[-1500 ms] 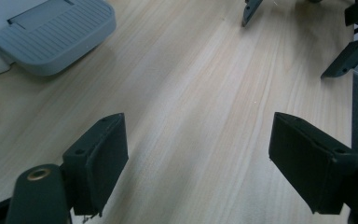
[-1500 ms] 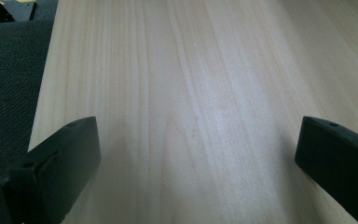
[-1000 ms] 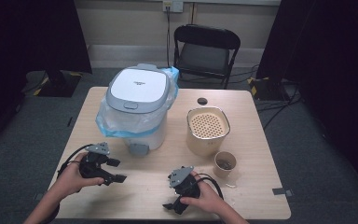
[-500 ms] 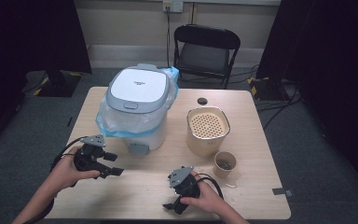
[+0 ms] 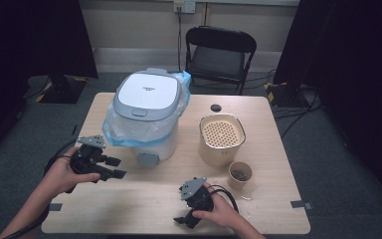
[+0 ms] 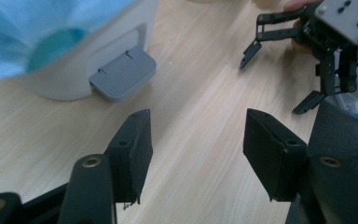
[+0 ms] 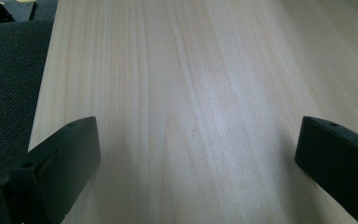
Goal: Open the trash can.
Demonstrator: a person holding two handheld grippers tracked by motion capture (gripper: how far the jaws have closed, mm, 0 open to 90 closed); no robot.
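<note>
Beside the bin [image 5: 146,117], left claw [image 5: 113,168] raised.

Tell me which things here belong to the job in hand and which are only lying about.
Job: left tongs, open, just closing, nothing between; white bin with blue bag; its grey pedal.
Lying about: beige container; paper cup; black disc; chair.

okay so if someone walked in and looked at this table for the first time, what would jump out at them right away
Most likely the white pedal bin with its grey lid and blue liner, standing at the back left of the table. To its right stands a cream canister with a perforated top, a small cup in front of it. Nearer the person, the left hand-held gripper points at the bin's pedal with nothing between its jaws, and the right hand-held gripper rests open at the front edge.
</note>
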